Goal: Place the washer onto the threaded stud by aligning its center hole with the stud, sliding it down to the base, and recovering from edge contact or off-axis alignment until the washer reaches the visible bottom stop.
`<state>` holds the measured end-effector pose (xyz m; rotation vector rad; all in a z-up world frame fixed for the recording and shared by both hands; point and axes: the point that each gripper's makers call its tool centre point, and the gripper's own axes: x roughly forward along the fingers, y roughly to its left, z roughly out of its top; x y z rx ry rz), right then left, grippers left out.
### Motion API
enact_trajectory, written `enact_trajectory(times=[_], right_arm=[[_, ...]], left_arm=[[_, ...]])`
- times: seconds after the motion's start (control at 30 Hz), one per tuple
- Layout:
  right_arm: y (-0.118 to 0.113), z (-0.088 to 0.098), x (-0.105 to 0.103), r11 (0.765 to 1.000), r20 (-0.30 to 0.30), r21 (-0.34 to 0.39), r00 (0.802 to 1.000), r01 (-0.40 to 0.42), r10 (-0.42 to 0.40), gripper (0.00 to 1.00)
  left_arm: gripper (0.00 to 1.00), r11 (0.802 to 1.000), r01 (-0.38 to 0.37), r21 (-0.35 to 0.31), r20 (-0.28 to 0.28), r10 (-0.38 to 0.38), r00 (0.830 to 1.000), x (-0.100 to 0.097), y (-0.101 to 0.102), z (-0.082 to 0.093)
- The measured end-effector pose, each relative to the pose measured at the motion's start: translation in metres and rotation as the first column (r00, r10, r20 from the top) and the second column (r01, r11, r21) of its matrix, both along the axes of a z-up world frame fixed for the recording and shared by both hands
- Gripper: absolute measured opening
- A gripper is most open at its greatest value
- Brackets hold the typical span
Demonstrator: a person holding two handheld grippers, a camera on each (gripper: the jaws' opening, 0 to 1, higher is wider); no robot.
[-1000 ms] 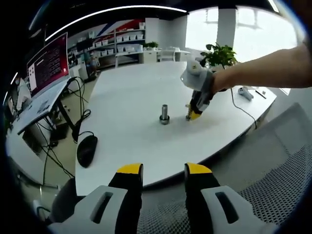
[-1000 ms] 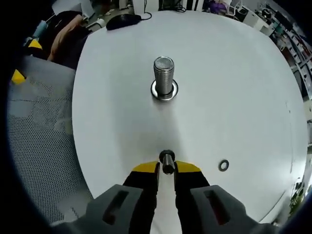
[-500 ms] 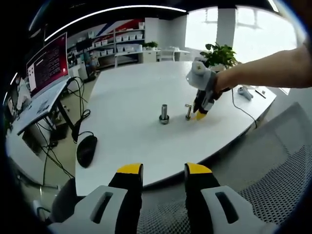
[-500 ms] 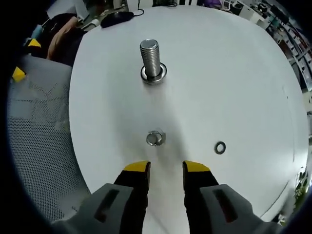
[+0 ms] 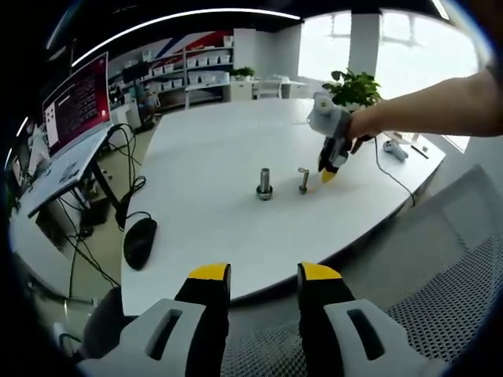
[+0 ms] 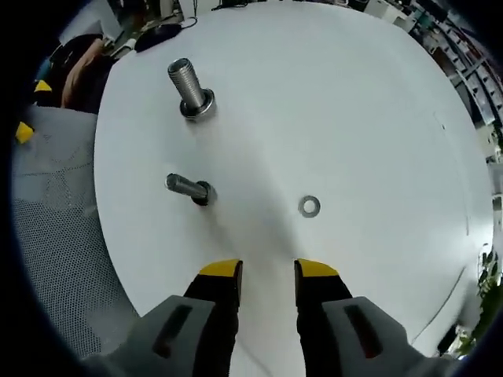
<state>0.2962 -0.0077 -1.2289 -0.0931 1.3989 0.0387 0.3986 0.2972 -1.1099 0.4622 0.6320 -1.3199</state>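
Right tool (image 6: 267, 275), jaws parted and holding nothing, hangs above the white desk (image 6: 377, 110); in the left gripper view the same tool (image 5: 328, 171) appears past the 2 studs, tips pointing down. Left tool (image 5: 265, 276), jaws likewise apart and empty, waits off the near desk edge. Washer (image 6: 310, 206) lies flat on the desk just ahead of the right tool's jaws and slightly to their right in that view. Small stud (image 6: 187, 187) stands near it; the larger threaded stud (image 6: 189, 85) stands farther off, a ring already at its base. Which stud is the target cannot be told. Step in hand, as judged: picking up the washer. Approach steeply, pinch across the rim without covering the center hole, and keep it level for alignment over the stud.
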Motion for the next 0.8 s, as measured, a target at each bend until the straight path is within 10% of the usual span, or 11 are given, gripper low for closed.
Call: enact_trajectory(times=[0.8], right_arm=[[-0.026, -0.01, 0.008, 0.997, -0.02, 0.03, 0.998, 0.064, -0.064, 0.3]], left_arm=[[0.32, 1.0, -0.003, 0.001, 0.0, 0.003, 1.0, 0.0, 0.0, 0.0]])
